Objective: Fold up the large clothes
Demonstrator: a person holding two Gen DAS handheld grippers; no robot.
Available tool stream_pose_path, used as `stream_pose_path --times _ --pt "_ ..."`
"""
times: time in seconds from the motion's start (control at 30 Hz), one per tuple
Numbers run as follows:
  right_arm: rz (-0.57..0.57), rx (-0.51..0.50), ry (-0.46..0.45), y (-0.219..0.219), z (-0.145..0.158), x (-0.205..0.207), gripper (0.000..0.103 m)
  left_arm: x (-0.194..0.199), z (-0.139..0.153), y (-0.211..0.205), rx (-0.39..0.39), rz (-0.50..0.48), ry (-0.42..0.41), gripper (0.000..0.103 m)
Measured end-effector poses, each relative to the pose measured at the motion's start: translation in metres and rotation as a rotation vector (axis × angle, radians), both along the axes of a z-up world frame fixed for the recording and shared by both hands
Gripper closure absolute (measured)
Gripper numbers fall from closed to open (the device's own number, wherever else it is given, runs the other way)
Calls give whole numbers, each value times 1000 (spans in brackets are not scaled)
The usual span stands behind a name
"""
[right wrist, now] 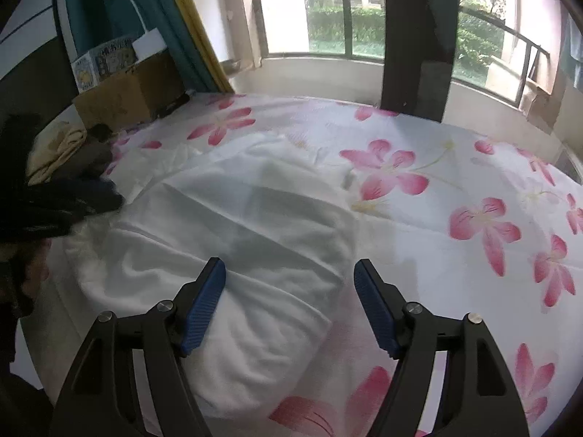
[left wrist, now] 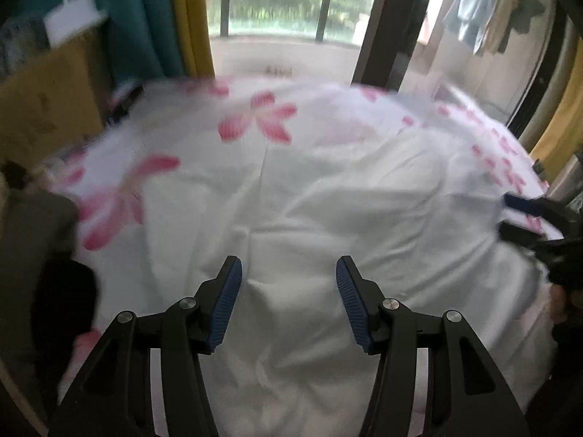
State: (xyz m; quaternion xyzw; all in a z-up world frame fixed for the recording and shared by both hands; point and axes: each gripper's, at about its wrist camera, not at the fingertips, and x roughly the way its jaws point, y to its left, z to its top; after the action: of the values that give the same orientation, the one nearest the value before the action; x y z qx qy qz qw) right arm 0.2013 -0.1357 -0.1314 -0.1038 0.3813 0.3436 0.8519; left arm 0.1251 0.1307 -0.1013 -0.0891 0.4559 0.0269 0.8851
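Since the white garment (right wrist: 233,240) looks soft, light and floppy, pinch its folded edge at 6 o'clock; left tool (left wrist: 288,304) and right tool (right wrist: 289,307) hang released, grasping nothing.

Left wrist view motion-blurred: flowered bedsheet (left wrist: 255,120) smeared, petals soft. White garment (left wrist: 328,218) folds indistinct; near end hidden behind gripper arms at 6 o'clock. Right gripper (left wrist: 517,215) cut by frame edge at 3 o'clock, only fingertips showing. Dark clothing pile (right wrist: 54,204) at 9 o'clock in right wrist view blurred, items unidentifiable.
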Motion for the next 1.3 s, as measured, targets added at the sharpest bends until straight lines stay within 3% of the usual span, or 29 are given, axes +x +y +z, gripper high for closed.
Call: stream_pose_path --times 0.03,0.07,0.1,0.13,0.33,0.47,0.53,0.57,0.6,0.67,0.73,0.87,0.97,1.1,1.2,1.3 --pt "-13 0 -7 -4 2 0 30 1 -2 -1 -6 -2 -10 46" --pt "-24 1 -11 -7 3 1 30 0 -1 -1 1 -11 -29 55" --pt "-37 5 -13 -11 5 2 30 1 -1 -3 10 -28 -25 89" --pt "-48 9 -13 -14 6 3 30 0 -1 -4 14 -40 -24 97" --pt "-100 22 -3 -24 10 14 30 -27 28 14 34 54 -121 97" --pt "-81 25 16 -15 3 20 30 -36 20 26 -12 81 -85 96" --pt "-70 28 34 -8 -4 23 30 -36 10 31 -46 99 -41 89" --pt "-66 27 41 -6 -7 24 30 -40 9 33 -53 108 -36 79" --pt "-66 24 46 -3 -8 24 30 -42 10 35 -53 115 -39 62" --pt "-63 20 35 -2 -5 22 30 -50 16 43 -60 143 -68 44" --pt "-61 16 20 -3 0 20 30 -55 20 53 -66 173 -86 41" --pt "-63 22 2 -6 8 19 30 -51 7 69 -91 208 -40 38" --pt "-61 31 -3 -8 12 19 30 -48 2 69 -138 192 -57 27" --pt "-46 43 20 -6 9 22 30 -38 -4 61 -354 81 -99 24" --pt "-46 34 62 -3 -6 28 30 -30 -6 51 -398 39 -113 20" --pt "-55 47 98 -2 -17 32 30 -20 -10 44 -526 -4 -107 20"
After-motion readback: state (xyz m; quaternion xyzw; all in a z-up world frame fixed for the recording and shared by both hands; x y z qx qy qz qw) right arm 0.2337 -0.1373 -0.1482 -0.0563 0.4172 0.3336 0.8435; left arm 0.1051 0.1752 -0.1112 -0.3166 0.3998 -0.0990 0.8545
